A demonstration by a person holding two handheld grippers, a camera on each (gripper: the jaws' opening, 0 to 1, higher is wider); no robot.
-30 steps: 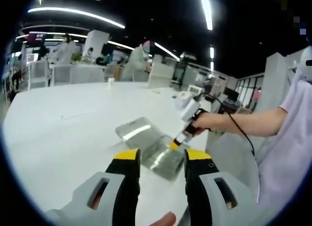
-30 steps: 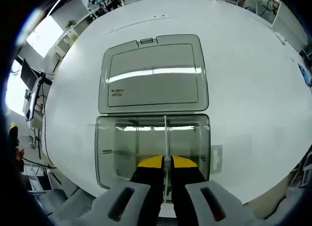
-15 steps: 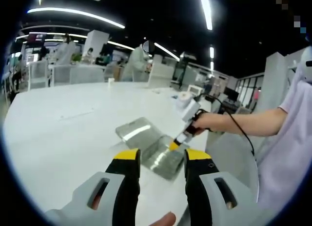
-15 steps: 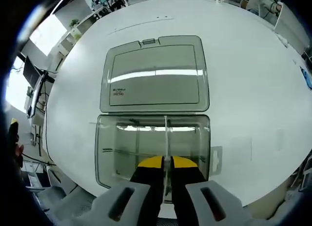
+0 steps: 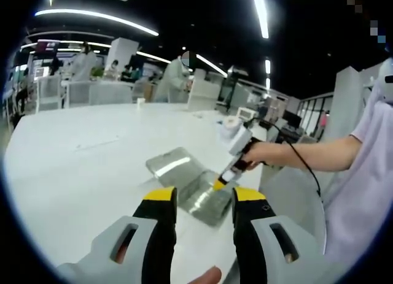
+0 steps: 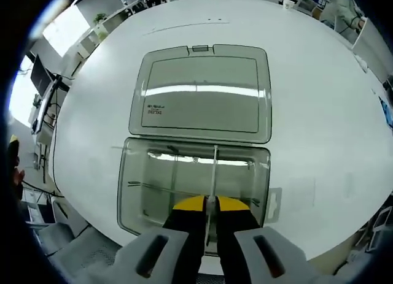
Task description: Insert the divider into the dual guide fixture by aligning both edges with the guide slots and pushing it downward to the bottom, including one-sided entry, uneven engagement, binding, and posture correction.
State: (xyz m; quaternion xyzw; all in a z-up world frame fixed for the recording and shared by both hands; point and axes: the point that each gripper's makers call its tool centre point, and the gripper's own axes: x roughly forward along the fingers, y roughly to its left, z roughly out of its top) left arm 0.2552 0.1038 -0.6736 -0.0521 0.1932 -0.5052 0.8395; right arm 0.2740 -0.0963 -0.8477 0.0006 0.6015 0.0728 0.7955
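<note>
Right gripper (image 6: pixel 208 204): yellow-tipped jaws clamped on thin clear plastic divider (image 6: pixel 213 173), standing upright inside transparent grey plastic box (image 6: pixel 136 192), lid open, on white table (image 6: pixel 319 112). Left gripper (image 5: pixel 199 195): jaws parted, empty, above table.

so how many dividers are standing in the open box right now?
2. One divider runs from the box's hinge side down into the right gripper, shut on it. A second crosses the left half. Glare may hide others.

white round worktop (image 6: pixel 319 112): 1 | clear plastic box with hinged open lid (image 6: pixel 138 192): 1 | thin translucent divider panel (image 6: pixel 213 173): 1 | yellow-tipped hand-held gripper: 2 (left (image 5: pixel 202 201), right (image 6: pixel 206 204))
</note>
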